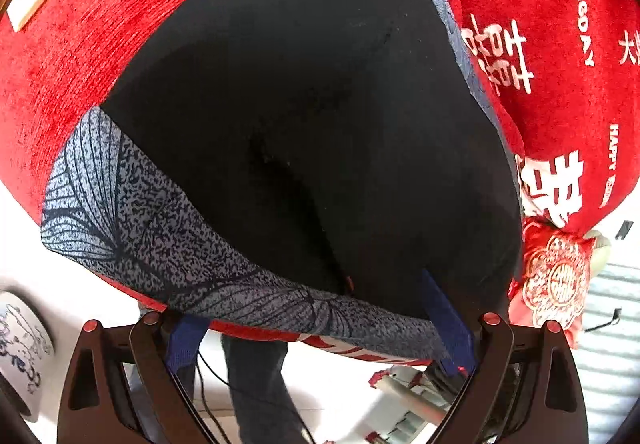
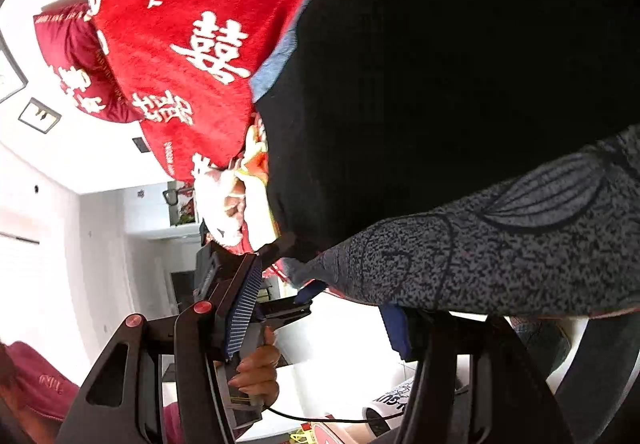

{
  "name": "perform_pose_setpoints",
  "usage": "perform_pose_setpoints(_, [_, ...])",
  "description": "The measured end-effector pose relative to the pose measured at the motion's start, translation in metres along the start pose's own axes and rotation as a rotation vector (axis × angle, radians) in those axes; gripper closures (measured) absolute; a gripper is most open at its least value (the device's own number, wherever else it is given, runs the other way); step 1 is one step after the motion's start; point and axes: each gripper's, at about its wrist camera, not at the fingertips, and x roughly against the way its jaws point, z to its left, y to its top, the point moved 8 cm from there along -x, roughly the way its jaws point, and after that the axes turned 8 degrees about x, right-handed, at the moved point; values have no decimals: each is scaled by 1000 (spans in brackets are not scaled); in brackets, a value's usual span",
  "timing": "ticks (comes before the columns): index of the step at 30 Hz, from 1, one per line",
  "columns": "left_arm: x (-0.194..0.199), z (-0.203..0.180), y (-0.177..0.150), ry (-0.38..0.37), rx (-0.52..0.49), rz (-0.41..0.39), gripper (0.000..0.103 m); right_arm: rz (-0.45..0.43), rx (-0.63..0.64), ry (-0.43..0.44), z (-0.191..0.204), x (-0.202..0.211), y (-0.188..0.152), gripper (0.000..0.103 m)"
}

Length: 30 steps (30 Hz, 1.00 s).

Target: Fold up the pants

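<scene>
Left tongs (image 1: 320,340) spread wide, angled down; right tongs (image 2: 324,324) part-open, near level.

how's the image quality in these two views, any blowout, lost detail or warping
Left wrist view: strong fisheye bend on the red cover; black pants sharp at the patterned waistband, but the black area is nearly featureless; floor blown out white. Right wrist view: pants crushed to black, slightly soft; white wall behind overexposed; dark vignette corners.

I count one pair of black stretch pants with a grey leaf-print waistband (image 1: 304,116), on one red chenille cover with white lettering (image 1: 552,44). I see two grippers: the left gripper (image 1: 320,328), the right gripper (image 2: 320,320). Lower left of the left view shows one white-and-blue ceramic pot (image 1: 20,340).
</scene>
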Motion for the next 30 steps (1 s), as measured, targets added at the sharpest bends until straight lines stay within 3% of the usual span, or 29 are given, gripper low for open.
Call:
perform_pose_setpoints(3, [0, 5, -5, 73, -50, 9, 7, -15, -44, -36, -21, 1, 0, 42])
perform_pose_setpoints(7, [9, 18, -6, 69, -16, 13, 7, -39, -121, -69, -43, 2, 0, 42])
perform_pose_setpoints(8, [11, 19, -5, 61, -11, 14, 7, -43, -150, -50, -44, 1, 1, 43])
perform_pose_setpoints(10, [13, 17, -6, 49, -15, 21, 7, -49, -192, -31, -43, -1, 2, 64])
perform_pose_setpoints(11, [14, 13, -6, 32, -11, 22, 7, -74, -205, 18, -34, 1, 6, 79])
perform_pose_setpoints(14, [24, 12, -9, -40, 40, 27, 7, -146, -174, 150, 0, 12, 14, 79])
perform_pose_setpoints(16, [27, 6, -5, -101, 79, 21, 7, -147, -146, 187, 17, 16, 16, 79])
perform_pose_setpoints(19, [20, 0, 9, -98, 73, -2, 7, -129, -119, 207, 30, 20, 18, 79])
perform_pose_setpoints(24, [5, -1, 19, -24, 66, -12, 8, -64, -98, 120, 20, 15, 10, 79])
perform_pose_setpoints(26, [7, -2, 16, 6, 18, -25, 15, -56, -87, 50, 10, 16, 5, 78])
perform_pose_setpoints(30, [9, -4, 14, 35, -52, -4, 23, -121, -134, -33, -17, 30, 7, 71])
